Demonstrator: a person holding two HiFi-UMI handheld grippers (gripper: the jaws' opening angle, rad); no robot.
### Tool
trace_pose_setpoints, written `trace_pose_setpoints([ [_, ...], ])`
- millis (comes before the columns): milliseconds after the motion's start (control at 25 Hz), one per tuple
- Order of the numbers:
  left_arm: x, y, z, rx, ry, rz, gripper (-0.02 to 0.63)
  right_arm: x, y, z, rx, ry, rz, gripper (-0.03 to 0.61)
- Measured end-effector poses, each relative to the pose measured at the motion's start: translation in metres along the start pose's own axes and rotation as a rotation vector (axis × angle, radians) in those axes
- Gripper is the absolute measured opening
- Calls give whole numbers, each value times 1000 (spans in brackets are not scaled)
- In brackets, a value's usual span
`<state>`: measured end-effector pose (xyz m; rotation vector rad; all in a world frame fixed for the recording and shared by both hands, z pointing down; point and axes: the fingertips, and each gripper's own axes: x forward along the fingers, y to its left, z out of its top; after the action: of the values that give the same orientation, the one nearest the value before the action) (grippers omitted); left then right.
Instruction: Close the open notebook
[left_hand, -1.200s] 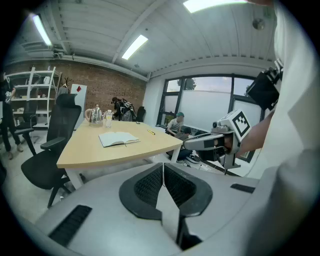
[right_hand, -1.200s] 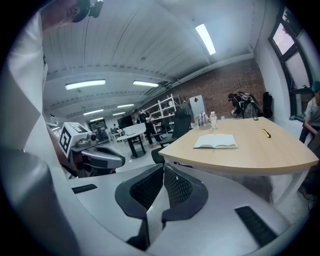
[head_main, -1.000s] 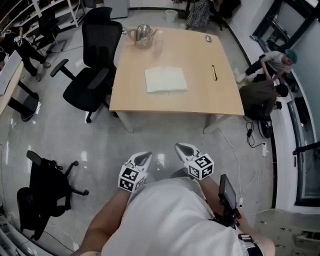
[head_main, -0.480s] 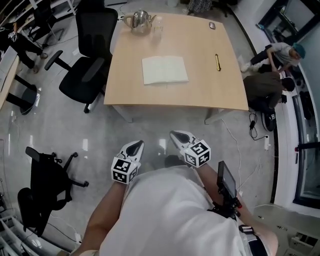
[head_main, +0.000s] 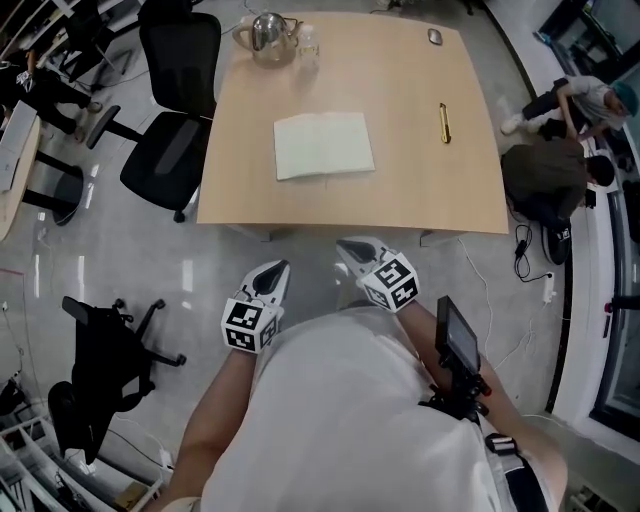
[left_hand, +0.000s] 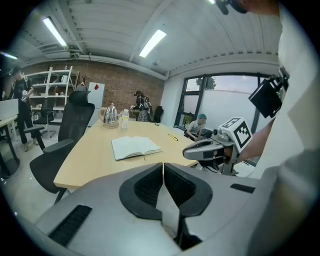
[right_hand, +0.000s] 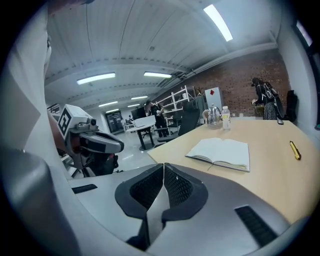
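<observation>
The right claw (right_hand: 163, 172) holds its jaws pressed together; beyond it, the open notebook (right_hand: 222, 152) lies flat on the tabletop (right_hand: 270, 175).

White shirt (head_main: 350, 420); grey left gripper (head_main: 281, 267) and right gripper (head_main: 347, 245), black-and-white marker cubes (head_main: 248, 327).
</observation>
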<state>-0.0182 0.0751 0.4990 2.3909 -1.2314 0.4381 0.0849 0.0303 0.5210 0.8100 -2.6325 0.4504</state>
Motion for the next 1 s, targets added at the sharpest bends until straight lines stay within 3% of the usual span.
trace_pose_setpoints([
  [400,33,9,22,-52,-3,101,12,25,-53,15,-23,25,87,17],
  [720,34,32,17,-101,0,129,12,63,-69,8,-116,135,77,18],
  [1000,35,68,30,-109,-38,126,12,104,-77,12,-257,238,40,18],
])
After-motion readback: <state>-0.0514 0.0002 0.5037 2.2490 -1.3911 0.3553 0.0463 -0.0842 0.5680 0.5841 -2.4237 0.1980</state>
